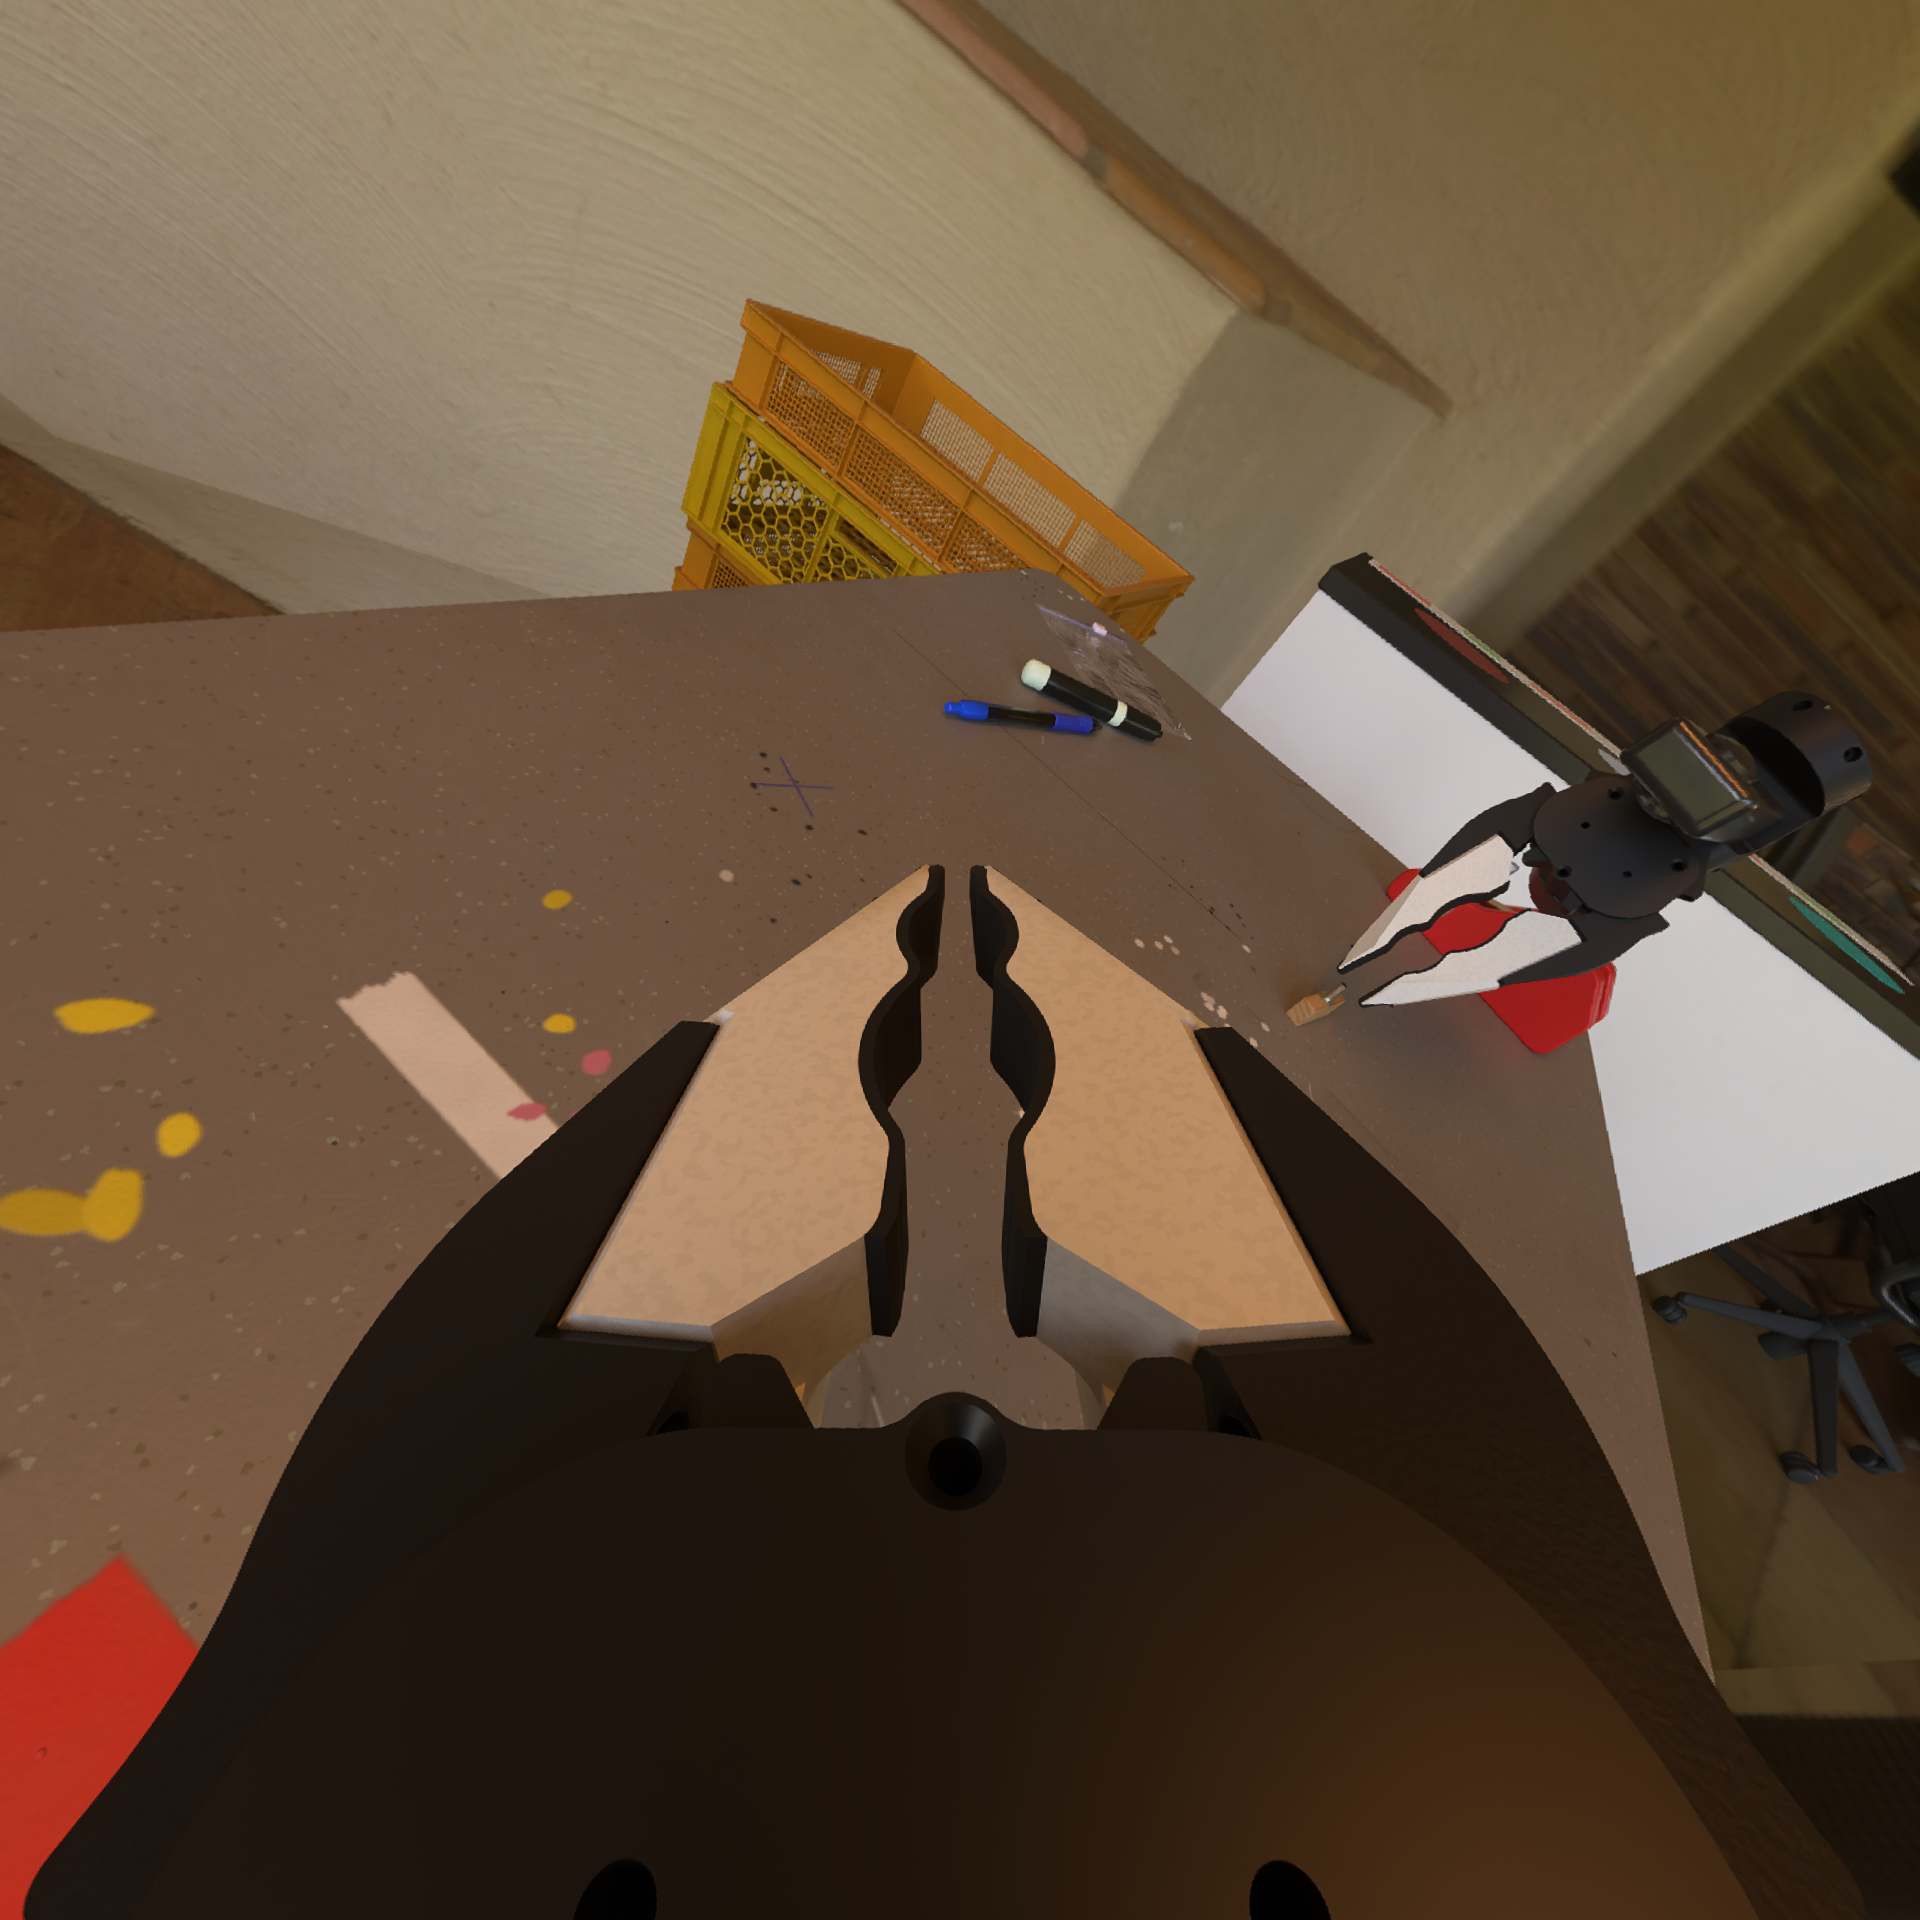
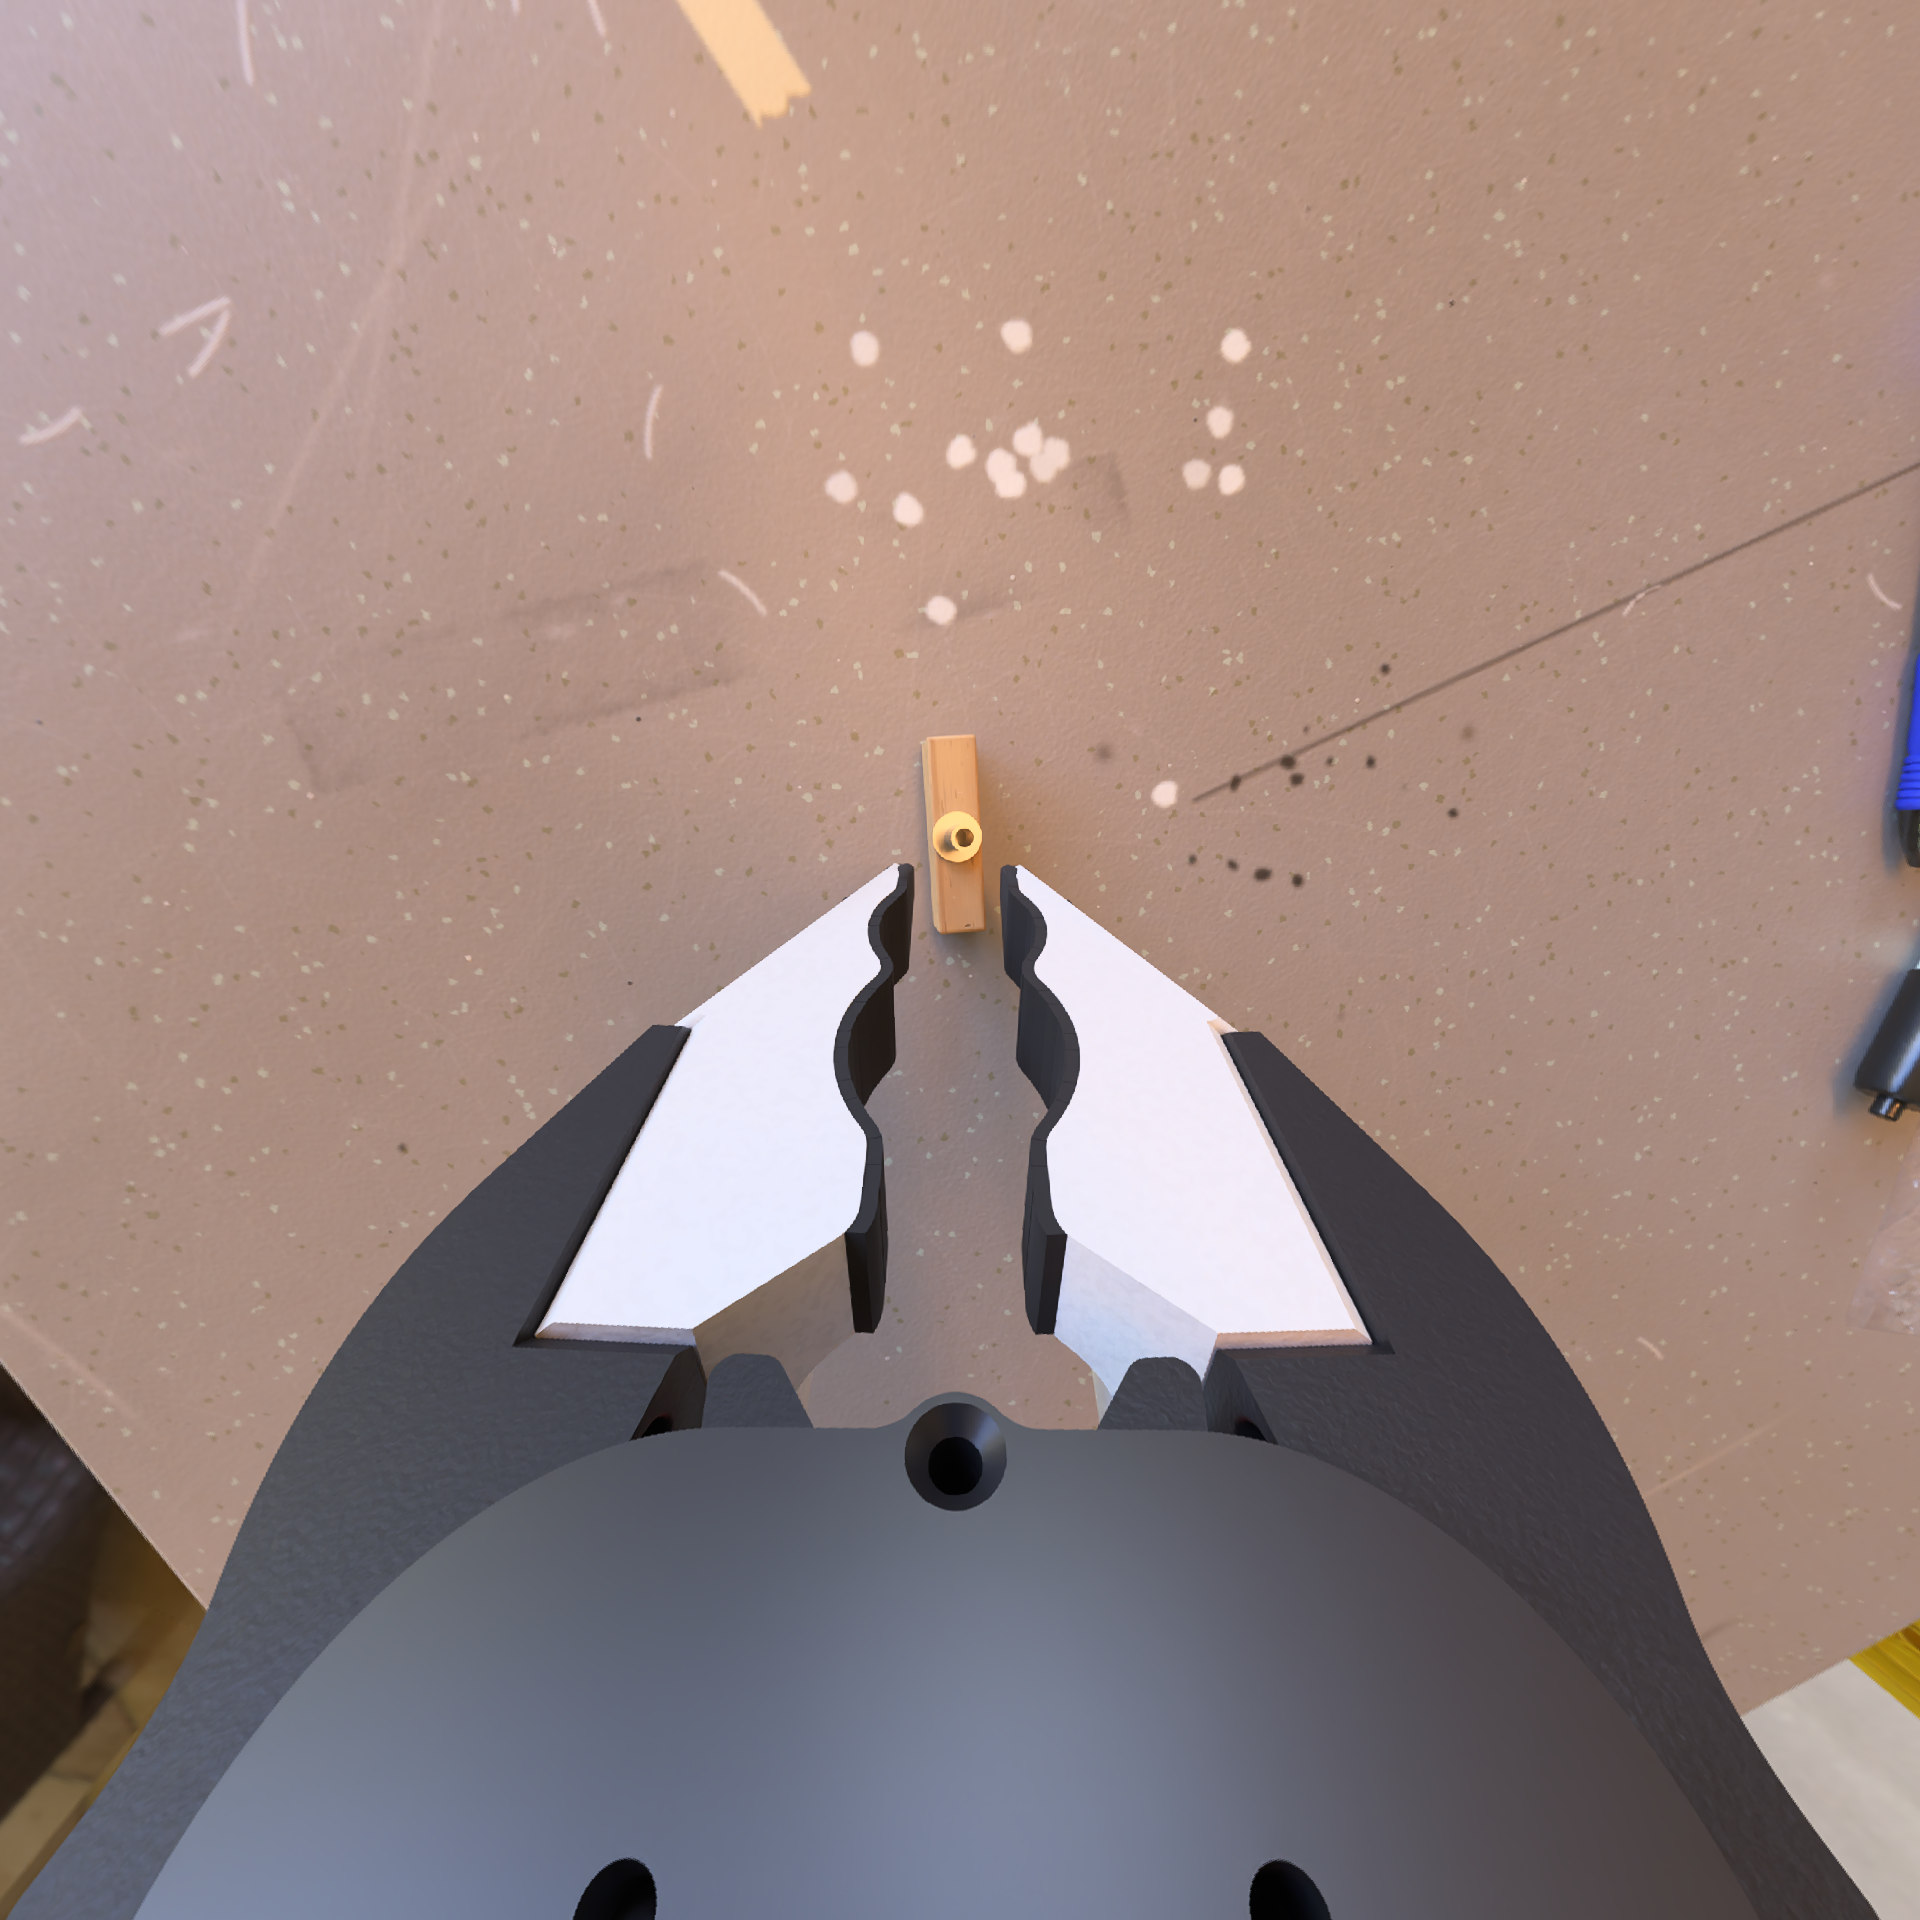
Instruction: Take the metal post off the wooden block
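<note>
My right hand-held gripper [image 2: 956,883] hangs over the bench [image 2: 416,727], pointing down, jaws set to a narrow gap w/ nothing between them. The wooden block [image 2: 953,800] lies flat just past the tips, its near end reaching into the gap but not touching either finger as far as I can tell. Metal post [image 2: 957,835] stands in the block, seen end-on, nearer the block's near end. White paint dots sit beyond the block; a blue pen [image 2: 1910,758] shows at the right edge.

My left hand-held gripper [image 1: 956,883] is well apart from all that, above bare bench, jaws nearly closed and empty. From there I see the block [image 1: 1307,1008] near the bench's right edge w/ the right gripper's tips just beside it, a red box [image 1: 1548,997] behind it, a black marker [image 1: 1091,698] and stacked orange crates [image 1: 935,457] farther off
</note>
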Controlling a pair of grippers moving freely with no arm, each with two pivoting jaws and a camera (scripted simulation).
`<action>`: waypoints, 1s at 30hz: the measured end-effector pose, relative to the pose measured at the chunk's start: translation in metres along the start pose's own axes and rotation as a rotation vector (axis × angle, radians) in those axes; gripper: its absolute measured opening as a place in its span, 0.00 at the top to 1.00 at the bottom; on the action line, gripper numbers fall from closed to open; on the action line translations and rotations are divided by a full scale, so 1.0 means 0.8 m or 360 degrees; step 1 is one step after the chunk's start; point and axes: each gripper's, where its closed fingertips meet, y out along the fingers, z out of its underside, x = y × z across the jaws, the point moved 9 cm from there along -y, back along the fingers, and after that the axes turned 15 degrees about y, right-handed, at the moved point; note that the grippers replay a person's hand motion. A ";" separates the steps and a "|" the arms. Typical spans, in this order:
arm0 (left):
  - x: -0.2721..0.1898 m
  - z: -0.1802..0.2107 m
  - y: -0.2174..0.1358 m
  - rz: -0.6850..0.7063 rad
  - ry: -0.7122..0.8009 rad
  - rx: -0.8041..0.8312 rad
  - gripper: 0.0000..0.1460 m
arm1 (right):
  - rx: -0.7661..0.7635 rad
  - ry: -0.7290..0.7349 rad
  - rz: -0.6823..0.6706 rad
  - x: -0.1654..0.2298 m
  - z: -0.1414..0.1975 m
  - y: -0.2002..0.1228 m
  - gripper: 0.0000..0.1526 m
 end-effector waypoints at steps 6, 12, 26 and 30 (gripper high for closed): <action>0.001 0.002 0.002 -0.0001 -0.0007 0.0027 0.97 | 0.0049 -0.0042 0.0002 -0.002 -0.003 0.007 0.91; 0.001 0.003 0.003 0.0005 -0.0014 0.0036 0.97 | 0.0065 -0.0041 -0.0017 -0.004 -0.005 0.010 0.91; 0.002 0.005 0.005 0.0013 -0.0024 0.0053 0.97 | 0.0082 -0.0095 -0.0028 -0.005 -0.008 0.013 0.93; 0.002 0.004 0.005 0.0016 -0.0030 0.0045 0.97 | 0.0086 -0.0091 -0.0036 -0.004 -0.008 0.014 0.94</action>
